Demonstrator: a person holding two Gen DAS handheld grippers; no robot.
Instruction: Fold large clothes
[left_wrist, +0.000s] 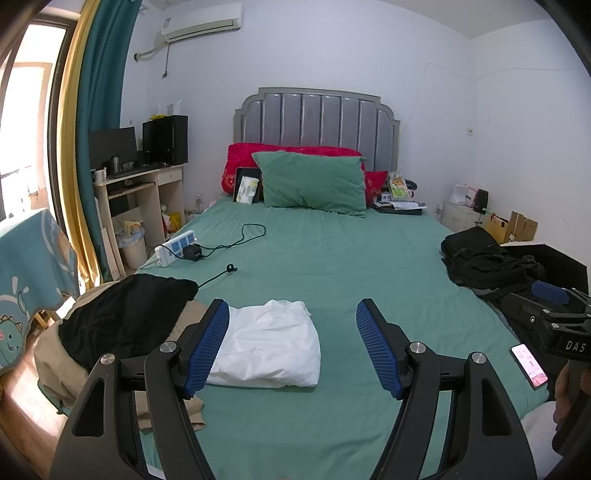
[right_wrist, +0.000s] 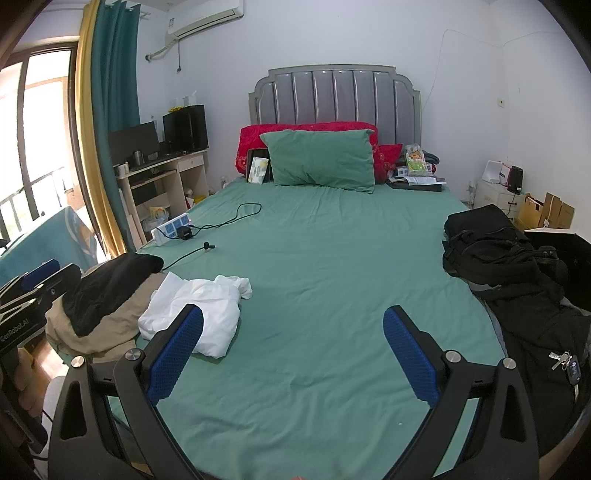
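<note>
The white cloth garment (left_wrist: 266, 343), folded into a thick, roughly rectangular bundle with one rumpled end, lies on the green bed sheet (left_wrist: 332, 266) near the bed's foot edge, toward its left side. Just beside it, at the left corner of the foot edge, a black garment (left_wrist: 125, 317) lies on top of a tan garment (left_wrist: 51, 365), both loosely heaped and not folded. The left gripper (left_wrist: 291, 343) hangs over the foot edge with its blue-padded fingers (left_wrist: 207, 350) spread wide and nothing between them; one pad sits in front of the white bundle's side, though contact cannot be judged. The right gripper (right_wrist: 291, 354) hovers over bare sheet nearer the middle of the foot edge, its fingers likewise wide apart and empty. Along the right edge lie a black backpack (right_wrist: 491, 243) and more dark fabric (right_wrist: 535, 332) with keys on it. By this evidence, the white piece looks finished or nearly so, while the black and tan pieces remain to be folded, probably next.
</note>
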